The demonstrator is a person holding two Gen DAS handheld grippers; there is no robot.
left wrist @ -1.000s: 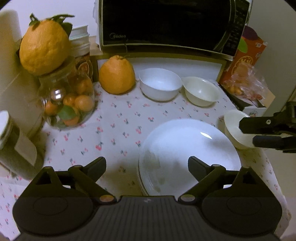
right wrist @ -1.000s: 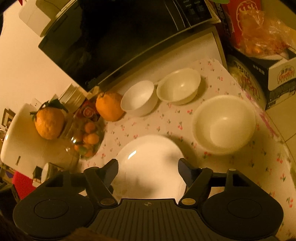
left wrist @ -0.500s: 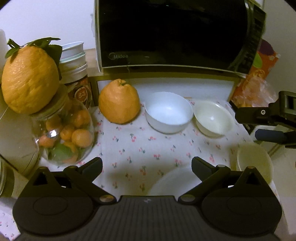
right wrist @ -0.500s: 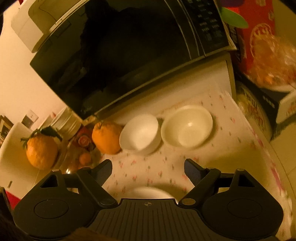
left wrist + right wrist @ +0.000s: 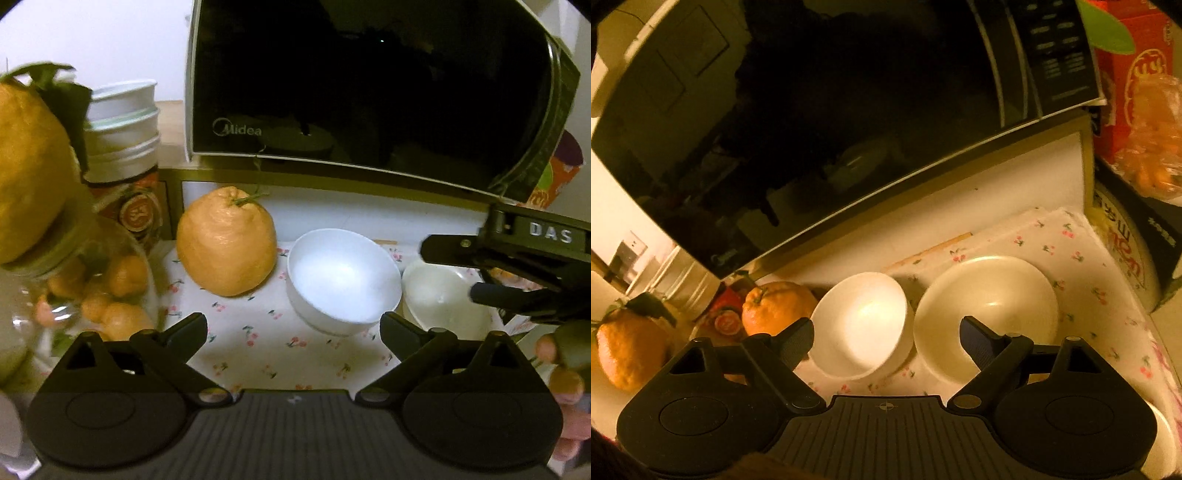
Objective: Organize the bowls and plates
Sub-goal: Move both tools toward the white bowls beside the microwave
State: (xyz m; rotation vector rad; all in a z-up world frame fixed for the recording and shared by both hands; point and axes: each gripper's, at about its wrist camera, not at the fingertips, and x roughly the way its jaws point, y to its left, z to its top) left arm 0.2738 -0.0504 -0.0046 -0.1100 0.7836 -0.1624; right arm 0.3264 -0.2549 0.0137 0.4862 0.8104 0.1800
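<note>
Two white bowls sit side by side on the flowered cloth in front of the microwave. The deep bowl [image 5: 343, 280] [image 5: 862, 325] is on the left; the wider, shallower bowl [image 5: 443, 295] [image 5: 986, 314] is on the right. My left gripper [image 5: 293, 326] is open and empty, just short of the deep bowl. My right gripper [image 5: 886, 334] is open and empty, with the deep bowl between its fingers' line of sight. The right gripper also shows from the side in the left wrist view [image 5: 517, 266], above the shallow bowl. The plates are out of view.
A black microwave [image 5: 369, 81] [image 5: 831, 110] overhangs the back. A large orange fruit [image 5: 227, 243] [image 5: 775, 306] stands left of the bowls. A glass jar of small oranges [image 5: 92, 288] and stacked tins [image 5: 122, 122] are at the left. A red box [image 5: 1134, 74] and bagged fruit [image 5: 1156, 155] are at the right.
Both grippers have moved forward and lower toward the two bowls. The plate stack and the third bowl have dropped out of view below. Both grippers stay open.
</note>
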